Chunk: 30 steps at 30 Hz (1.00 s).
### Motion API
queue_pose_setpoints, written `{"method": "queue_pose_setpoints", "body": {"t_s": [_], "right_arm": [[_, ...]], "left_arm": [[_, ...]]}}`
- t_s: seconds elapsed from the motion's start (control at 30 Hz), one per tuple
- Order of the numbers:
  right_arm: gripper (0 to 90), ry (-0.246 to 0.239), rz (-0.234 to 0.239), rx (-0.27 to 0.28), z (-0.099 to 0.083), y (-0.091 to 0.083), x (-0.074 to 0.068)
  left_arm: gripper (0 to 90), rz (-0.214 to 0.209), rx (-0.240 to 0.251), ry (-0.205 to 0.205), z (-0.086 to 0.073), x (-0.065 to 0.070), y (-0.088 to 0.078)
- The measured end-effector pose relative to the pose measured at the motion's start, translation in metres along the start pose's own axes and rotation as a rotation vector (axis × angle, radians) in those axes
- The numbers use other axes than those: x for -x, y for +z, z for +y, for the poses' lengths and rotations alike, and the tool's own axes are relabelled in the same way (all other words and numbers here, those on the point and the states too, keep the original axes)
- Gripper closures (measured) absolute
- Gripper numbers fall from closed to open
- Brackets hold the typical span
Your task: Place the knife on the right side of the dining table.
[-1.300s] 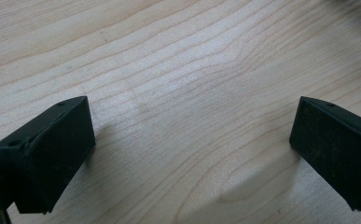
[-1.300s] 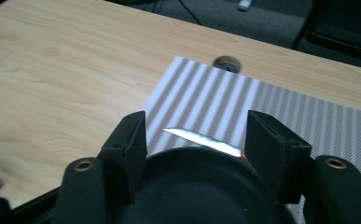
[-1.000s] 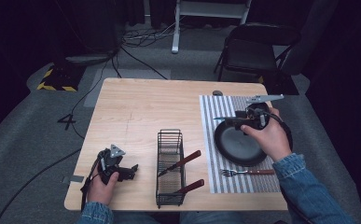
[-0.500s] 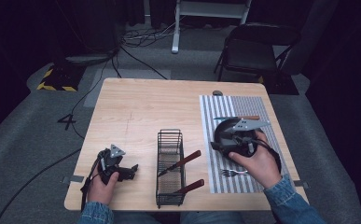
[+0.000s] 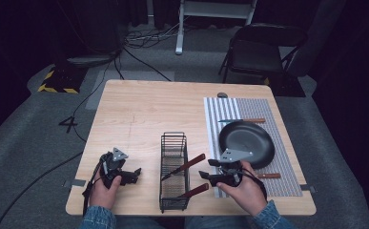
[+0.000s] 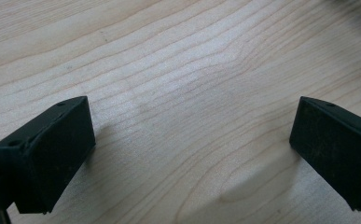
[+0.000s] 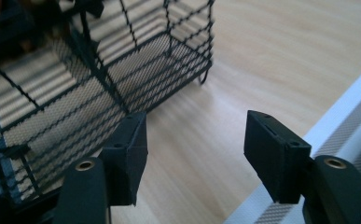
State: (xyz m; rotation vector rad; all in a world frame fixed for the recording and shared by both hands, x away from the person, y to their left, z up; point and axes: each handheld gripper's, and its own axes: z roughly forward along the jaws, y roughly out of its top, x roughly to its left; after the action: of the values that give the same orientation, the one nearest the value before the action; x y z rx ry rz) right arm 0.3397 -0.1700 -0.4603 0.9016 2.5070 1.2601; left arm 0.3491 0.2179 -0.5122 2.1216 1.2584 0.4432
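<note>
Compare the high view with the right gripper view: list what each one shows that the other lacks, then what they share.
High view alone: the dark round pan, two wooden-handled utensils leaning in the basket, a black folding chair, the left gripper, open.

Right gripper view alone: the fine mesh floor of the basket, close up.

Both: the black wire basket, the striped grey placemat, the pale wooden table, the right gripper, open and holding nothing.
</note>
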Motion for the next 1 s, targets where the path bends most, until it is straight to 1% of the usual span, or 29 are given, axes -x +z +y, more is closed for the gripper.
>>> {"method": "queue_pose_setpoints", "body": {"t_s": [0.03, 0.1, 0.17, 0.2, 0.23, 0.27, 0.3, 0.47, 0.57, 0.6, 0.63, 0.7, 0.73, 0.83, 0.87, 0.9, 0.93, 0.97, 1.0], "right_arm": [[39.8, 0.0, 0.0, 0.0, 0.0, 0.0, 0.0], [40.0, 0.0, -0.003, -0.013, -0.008, 0.006, -0.002], [39.9, 0.008, 0.005, -0.011, -0.014, 0.012, -0.006], [39.8, -0.001, 0.006, -0.014, -0.02, 0.017, -0.01], [39.8, -0.001, 0.006, -0.014, -0.02, 0.017, -0.01], [39.6, -0.018, 0.0, -0.019, -0.025, 0.022, -0.013], [39.6, -0.018, 0.0, -0.019, -0.025, 0.022, -0.013], [38.9, -0.047, 0.003, -0.034, -0.033, 0.031, -0.02], [38.7, -0.064, 0.011, -0.042, -0.036, 0.034, -0.023], [36.9, -0.079, 0.015, -0.038, -0.038, 0.036, -0.027], [36.9, -0.079, 0.015, -0.038, -0.038, 0.036, -0.027], [36.6, -0.104, 0.012, -0.038, -0.038, 0.037, -0.03], [35.1, -0.12, 0.014, -0.041, -0.038, 0.038, -0.031], [33.6, -0.133, 0.015, -0.046, -0.038, 0.038, -0.032], [31.8, -0.148, 0.015, -0.05, -0.038, 0.039, -0.032], [27.2, -0.157, 0.017, -0.058, -0.038, 0.039, -0.033], [25.0, -0.155, 0.011, -0.061, -0.038, 0.04, -0.033], [25.0, -0.155, 0.011, -0.061, -0.038, 0.04, -0.033], [22.4, -0.15, 0.004, -0.064, -0.037, 0.04, -0.033]], "left_arm": [[0.2, 0.0, 0.0, 0.0, 0.0, 0.0, 0.0], [0.2, 0.0, 0.0, 0.0, 0.0, 0.0, 0.0], [0.2, 0.0, 0.0, 0.0, 0.0, 0.0, 0.0], [0.2, 0.0, 0.0, 0.0, 0.0, 0.0, 0.0], [0.2, 0.0, 0.0, 0.0, 0.0, 0.0, 0.0], [0.2, 0.0, 0.0, 0.0, 0.0, 0.0, 0.0], [0.2, 0.0, 0.0, 0.0, 0.0, 0.0, 0.0], [0.2, 0.0, 0.0, 0.0, 0.0, 0.0, 0.0], [0.3, 0.0, 0.0, 0.0, 0.0, 0.0, 0.0], [0.2, 0.0, 0.0, 0.0, 0.0, 0.0, 0.0], [0.2, 0.0, 0.0, 0.0, 0.0, 0.0, 0.0], [0.3, 0.0, 0.0, 0.0, 0.0, 0.0, 0.0], [0.2, 0.0, 0.0, 0.0, 0.0, 0.0, 0.0], [0.2, 0.0, 0.0, 0.0, 0.0, 0.0, 0.0], [0.2, 0.0, 0.0, 0.0, 0.0, 0.0, 0.0], [0.2, -0.001, -0.001, 0.0, 0.0, 0.0, 0.0], [0.2, 0.0, 0.0, 0.0, 0.0, 0.0, 0.0], [0.2, 0.0, 0.0, 0.0, 0.0, 0.0, 0.0], [0.2, 0.0, 0.0, 0.0, 0.0, 0.0, 0.0]]}}
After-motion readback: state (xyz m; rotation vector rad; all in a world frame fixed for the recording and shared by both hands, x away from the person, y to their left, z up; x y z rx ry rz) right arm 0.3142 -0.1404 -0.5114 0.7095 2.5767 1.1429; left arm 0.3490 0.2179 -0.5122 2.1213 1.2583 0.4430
